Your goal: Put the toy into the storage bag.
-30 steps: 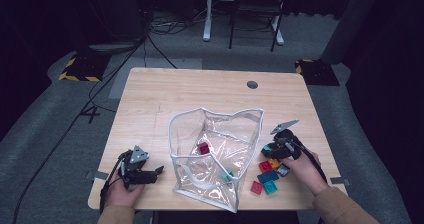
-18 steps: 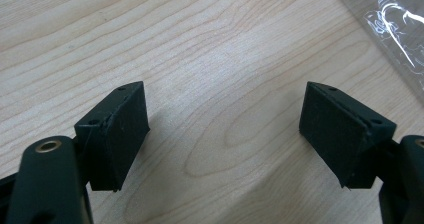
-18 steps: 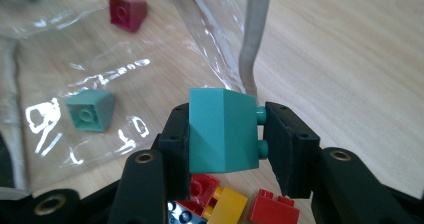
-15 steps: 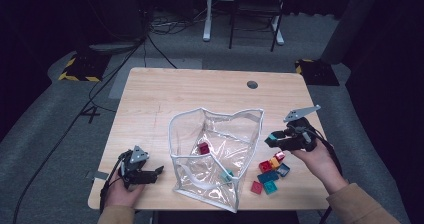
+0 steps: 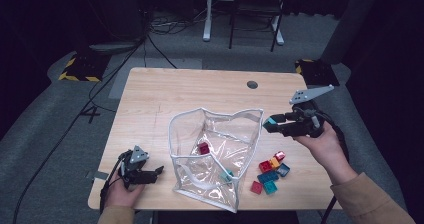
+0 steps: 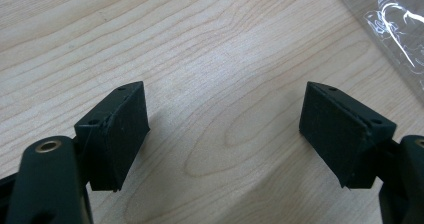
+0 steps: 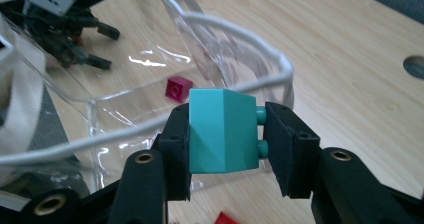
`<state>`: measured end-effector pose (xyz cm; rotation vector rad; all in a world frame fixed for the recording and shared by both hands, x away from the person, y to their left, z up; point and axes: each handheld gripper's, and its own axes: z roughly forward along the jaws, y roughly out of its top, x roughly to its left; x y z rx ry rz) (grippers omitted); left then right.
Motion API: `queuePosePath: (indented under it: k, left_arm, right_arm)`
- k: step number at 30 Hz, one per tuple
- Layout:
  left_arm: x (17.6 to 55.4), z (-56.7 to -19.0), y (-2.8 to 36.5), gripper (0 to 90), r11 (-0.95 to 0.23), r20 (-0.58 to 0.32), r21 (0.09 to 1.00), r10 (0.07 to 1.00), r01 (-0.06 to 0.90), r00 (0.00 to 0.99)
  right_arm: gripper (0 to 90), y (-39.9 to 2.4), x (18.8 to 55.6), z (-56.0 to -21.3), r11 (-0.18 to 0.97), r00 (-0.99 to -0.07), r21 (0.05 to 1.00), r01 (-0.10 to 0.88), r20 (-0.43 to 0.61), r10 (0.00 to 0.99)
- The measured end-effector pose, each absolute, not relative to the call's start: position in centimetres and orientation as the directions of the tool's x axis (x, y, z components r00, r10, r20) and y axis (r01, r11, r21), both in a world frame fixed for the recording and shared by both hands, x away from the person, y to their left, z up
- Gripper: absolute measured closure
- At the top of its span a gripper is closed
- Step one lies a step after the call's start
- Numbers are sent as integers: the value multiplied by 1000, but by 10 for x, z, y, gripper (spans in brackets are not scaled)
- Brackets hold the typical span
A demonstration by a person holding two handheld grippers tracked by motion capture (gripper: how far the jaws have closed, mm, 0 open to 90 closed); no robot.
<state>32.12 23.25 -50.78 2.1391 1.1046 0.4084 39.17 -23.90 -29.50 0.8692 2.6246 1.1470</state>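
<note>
A clear plastic bag [image 5: 200,184] with a white rim stands open in the middle of the table, with a magenta brick [image 5: 203,148] and a teal brick [image 5: 226,175] inside it. My right gripper [image 5: 268,124] hovers just right of the bag's upper rim, shut on a teal brick [image 7: 222,131], which also shows at its tips as the teal brick [image 5: 270,121]. Beyond it lie the bag rim [image 7: 235,34] and the magenta brick [image 7: 179,89]. My left gripper [image 5: 156,173] rests at the table's front left, left of the bag. In its own view the left gripper [image 6: 225,119] stands open over bare wood.
Several loose red, orange, blue and teal bricks [image 5: 270,171] lie on the table right of the bag. A round cable hole [image 5: 252,84] sits near the far edge. A bag corner [image 6: 395,24] shows just past the left jaws. Chairs and cables are on the floor beyond.
My right gripper has risen from the loose brick pile with the teal brick and now sits level with the bag's rim. The left gripper has stayed put.
</note>
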Motion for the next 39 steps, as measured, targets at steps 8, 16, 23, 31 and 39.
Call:
queuePosePath:
  k: [8,16,23,31,39]
  left_arm:
    - [321,-508,233,201,-403,-32,697,809,593,587]
    - [321,-508,233,195,-403,-30,695,811,595,584]
    - [321,-508,233,193,-399,-33,695,813,598,581]
    - [322,-508,233,186,-398,-32,693,816,601,578]
    - [322,-508,233,185,-396,-33,693,817,602,576]
  right_arm:
    - [569,-209,395,-269,563,-853,724,398,66,517]
    - [570,-174,401,-262,597,-884,714,366,65,464]
    - [569,-151,403,-263,618,-899,702,353,71,432]
    - [569,-117,407,-273,662,-922,672,331,80,379]
    - [569,-79,409,-293,725,-938,612,316,86,336]
